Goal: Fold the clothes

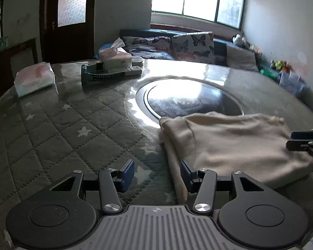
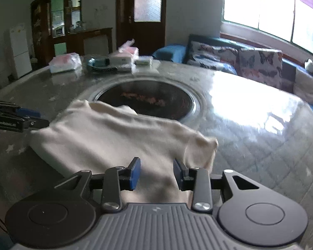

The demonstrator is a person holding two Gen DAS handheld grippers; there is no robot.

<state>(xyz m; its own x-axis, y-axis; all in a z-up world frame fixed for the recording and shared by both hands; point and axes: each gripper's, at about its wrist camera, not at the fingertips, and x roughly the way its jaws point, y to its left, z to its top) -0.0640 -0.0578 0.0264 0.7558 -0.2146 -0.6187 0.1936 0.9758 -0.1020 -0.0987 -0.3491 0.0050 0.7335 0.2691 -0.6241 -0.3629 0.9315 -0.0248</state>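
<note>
Folded cream garment on a glass-topped quilted table, sofa and window behind.
Left wrist: left gripper (image 1: 157, 174) spread at the garment (image 1: 229, 143)'s near edge; tissue packs (image 1: 34, 79) at the table (image 1: 52, 125)'s far edge. Right wrist: right gripper (image 2: 156, 173) spread over the garment.

The left gripper (image 1: 157, 174) is level and low, its blue-padded jaws spread apart, holding nothing. The right gripper (image 2: 156, 173) matches it: level, jaws parted, nothing between its pads.
</note>
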